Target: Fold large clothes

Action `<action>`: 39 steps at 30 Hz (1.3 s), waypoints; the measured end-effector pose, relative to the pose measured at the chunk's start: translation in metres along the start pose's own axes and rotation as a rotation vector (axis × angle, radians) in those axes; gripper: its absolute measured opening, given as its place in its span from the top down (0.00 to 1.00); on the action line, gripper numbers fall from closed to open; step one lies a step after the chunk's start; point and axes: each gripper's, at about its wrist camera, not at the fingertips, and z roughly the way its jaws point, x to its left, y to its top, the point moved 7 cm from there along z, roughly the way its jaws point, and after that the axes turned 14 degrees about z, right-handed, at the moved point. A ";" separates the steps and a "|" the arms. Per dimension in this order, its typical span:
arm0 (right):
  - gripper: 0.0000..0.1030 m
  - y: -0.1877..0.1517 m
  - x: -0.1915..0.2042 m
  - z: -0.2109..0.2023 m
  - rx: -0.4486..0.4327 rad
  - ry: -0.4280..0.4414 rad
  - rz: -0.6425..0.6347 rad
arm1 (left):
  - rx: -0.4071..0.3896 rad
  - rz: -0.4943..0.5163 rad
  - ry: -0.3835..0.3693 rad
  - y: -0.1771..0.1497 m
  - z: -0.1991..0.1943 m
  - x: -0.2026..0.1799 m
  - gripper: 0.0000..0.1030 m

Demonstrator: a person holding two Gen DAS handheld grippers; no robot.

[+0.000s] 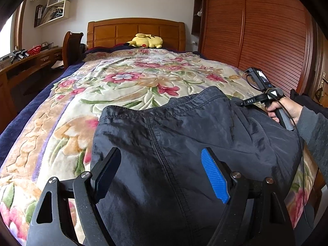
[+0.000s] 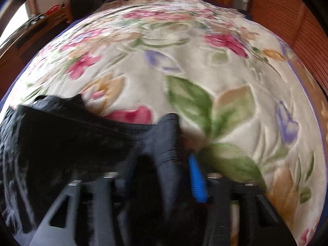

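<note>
Centrally in the left wrist view, the left gripper [image 1: 162, 174] hangs over the dark garment [image 1: 184, 143], its jaws spread wide apart with nothing between them; one finger carries a ribbed blue pad [image 1: 214, 179], the other shows its black side. Fabric fills the gap below the fingers, though whether they touch it cannot be told. A stitched seam runs up the cloth between the two fingers.

At the garment's far right edge, the right gripper [image 1: 240, 103] reaches into the cloth, held by the person's right hand [image 1: 287, 110] on a black handle with a cable looping from it. Its own view is blurred, but a bunched fold of the dark garment [image 2: 164, 143] rises between the right gripper [image 2: 162, 176] fingers, which stand pinched against it, the blue pad [image 2: 196, 180] just beside the fold.

Beneath, the garment lies spread on the near part of a floral blanket [image 1: 123, 82] that covers the bed. At the far end, a yellow plush toy [image 1: 146, 40] rests before the wooden headboard [image 1: 135, 30]. A slatted wooden wardrobe [image 1: 256, 30] stands along the right side, and a desk [image 1: 30, 61] with wall shelves [image 1: 52, 8] lies to the left.
</note>
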 end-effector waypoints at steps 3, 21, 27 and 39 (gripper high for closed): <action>0.92 0.003 0.005 -0.009 -0.057 -0.047 -0.069 | -0.001 0.001 0.000 0.000 0.000 0.000 0.21; 0.39 0.027 0.000 -0.047 -0.255 -0.161 0.009 | -0.007 0.003 -0.011 -0.002 -0.003 -0.002 0.21; 0.39 -0.017 0.088 -0.068 -0.196 0.085 -0.184 | -0.010 0.000 -0.007 -0.003 -0.006 0.000 0.21; 0.52 -0.046 0.137 -0.029 -0.043 0.115 -0.311 | -0.008 -0.005 -0.001 -0.004 -0.007 0.005 0.21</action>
